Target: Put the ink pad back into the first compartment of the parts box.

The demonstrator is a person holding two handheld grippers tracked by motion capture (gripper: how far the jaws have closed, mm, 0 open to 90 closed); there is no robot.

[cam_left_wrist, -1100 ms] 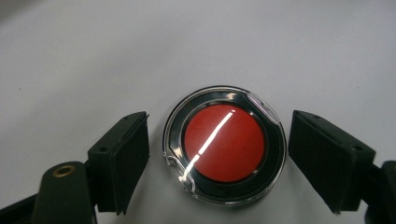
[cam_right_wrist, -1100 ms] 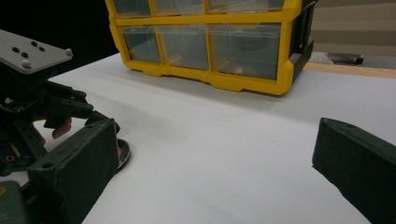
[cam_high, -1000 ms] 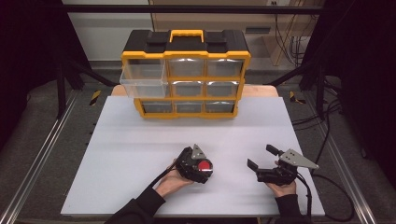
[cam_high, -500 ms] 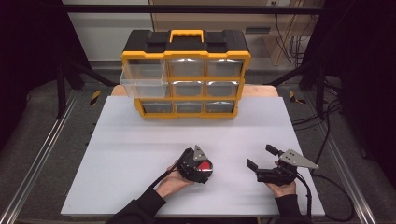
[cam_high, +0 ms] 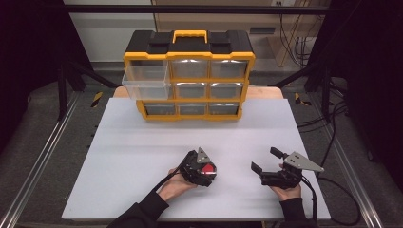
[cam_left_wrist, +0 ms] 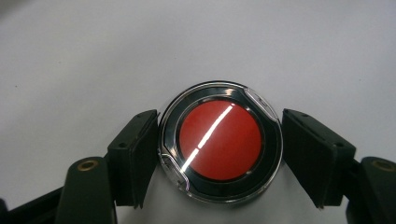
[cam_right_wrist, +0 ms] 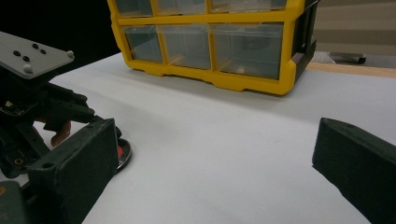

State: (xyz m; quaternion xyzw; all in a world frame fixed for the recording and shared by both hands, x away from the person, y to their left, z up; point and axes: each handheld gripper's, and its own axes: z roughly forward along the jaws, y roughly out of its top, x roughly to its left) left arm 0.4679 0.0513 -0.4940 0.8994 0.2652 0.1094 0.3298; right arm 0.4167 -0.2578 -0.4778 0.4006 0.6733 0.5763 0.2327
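A round red disc (cam_left_wrist: 220, 142) with a black ring and a clear rim lies flat on the white table (cam_high: 142, 142), near the front middle. My left gripper (cam_left_wrist: 219, 114) points down over it, one jaw against each side of the rim, shut on it. In the high view the left gripper (cam_high: 204, 172) covers most of the disc (cam_high: 207, 170). My right gripper (cam_high: 266, 160) rests to the right of it on the table, open with nothing between its jaws. The right gripper view looks past its own jaws (cam_right_wrist: 215, 135) at the disc's edge (cam_right_wrist: 122, 151).
A yellow and black drawer organizer (cam_high: 190, 76) stands at the far edge of the table, with its top-left clear drawer (cam_high: 145, 83) pulled out. Its lower drawers (cam_right_wrist: 210, 42) face the right gripper. Bare white surface lies between it and both grippers.
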